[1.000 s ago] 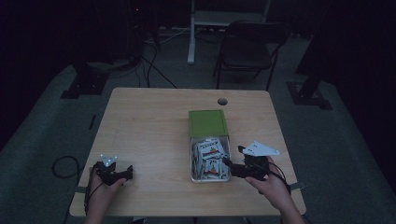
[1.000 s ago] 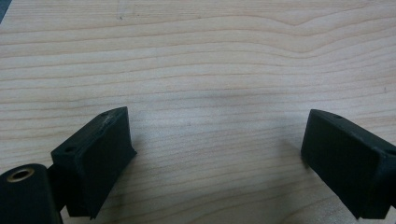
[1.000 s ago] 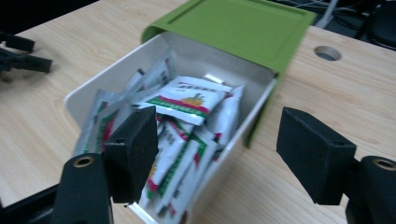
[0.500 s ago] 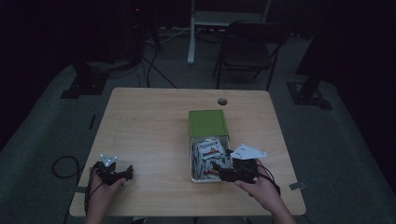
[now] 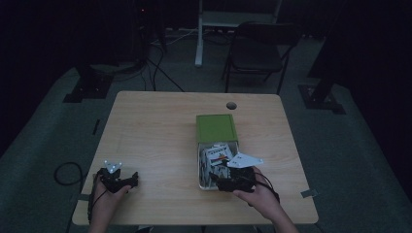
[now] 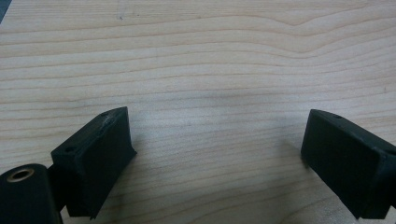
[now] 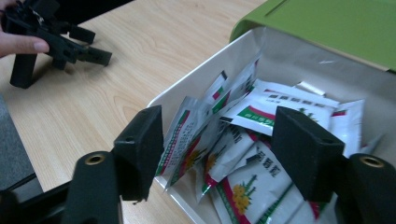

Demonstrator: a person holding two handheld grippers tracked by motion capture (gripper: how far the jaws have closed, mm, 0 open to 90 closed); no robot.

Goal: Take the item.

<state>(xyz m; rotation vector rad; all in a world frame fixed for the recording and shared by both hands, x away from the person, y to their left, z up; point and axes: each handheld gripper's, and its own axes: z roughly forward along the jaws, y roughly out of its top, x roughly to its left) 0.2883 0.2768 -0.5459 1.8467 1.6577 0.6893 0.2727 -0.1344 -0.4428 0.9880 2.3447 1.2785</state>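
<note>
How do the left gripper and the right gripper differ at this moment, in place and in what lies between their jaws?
The left gripper sits near the table's front left corner, while the right gripper reaches over the open white box. Between the left gripper's jaws lies bare wood; between the right gripper's jaws lie the printed sachets, not yet pinched. Both grippers are black, held in a hand, and have jaws spread open.

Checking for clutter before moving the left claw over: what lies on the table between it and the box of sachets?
Nothing: bare wood between the left claw and the white box of sachets, as the high view shows.
</note>
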